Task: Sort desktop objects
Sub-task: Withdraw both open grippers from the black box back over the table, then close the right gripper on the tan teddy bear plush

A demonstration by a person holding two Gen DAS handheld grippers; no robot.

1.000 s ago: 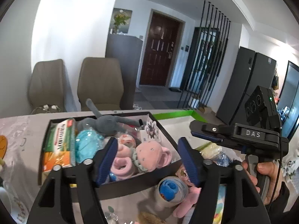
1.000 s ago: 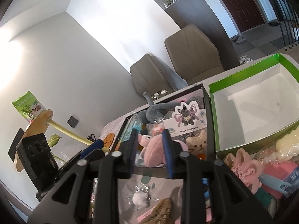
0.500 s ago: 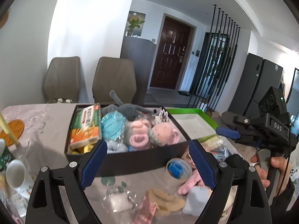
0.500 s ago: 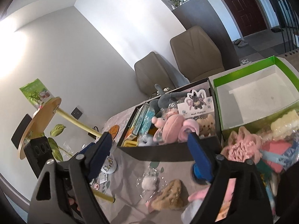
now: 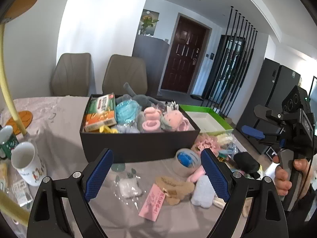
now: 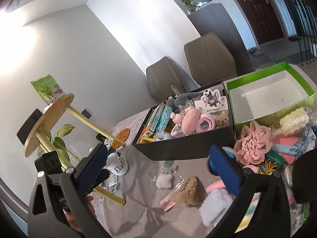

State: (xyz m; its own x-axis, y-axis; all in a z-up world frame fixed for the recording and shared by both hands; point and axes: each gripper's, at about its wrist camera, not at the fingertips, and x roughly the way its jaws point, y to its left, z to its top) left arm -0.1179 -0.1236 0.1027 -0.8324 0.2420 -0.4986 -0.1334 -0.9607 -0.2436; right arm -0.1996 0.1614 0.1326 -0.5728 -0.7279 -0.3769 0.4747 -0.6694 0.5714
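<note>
Left gripper jaws apart, empty, above tabletop. Right gripper jaws opening, nothing between. Full black box beside green box.

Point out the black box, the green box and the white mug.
black box (image 5: 138,144), left wrist view, on its bare front wall.
green box (image 6: 255,123), right wrist view, on its near green wall.
white mug (image 5: 25,162), left wrist view, on its side below the rim.
</note>
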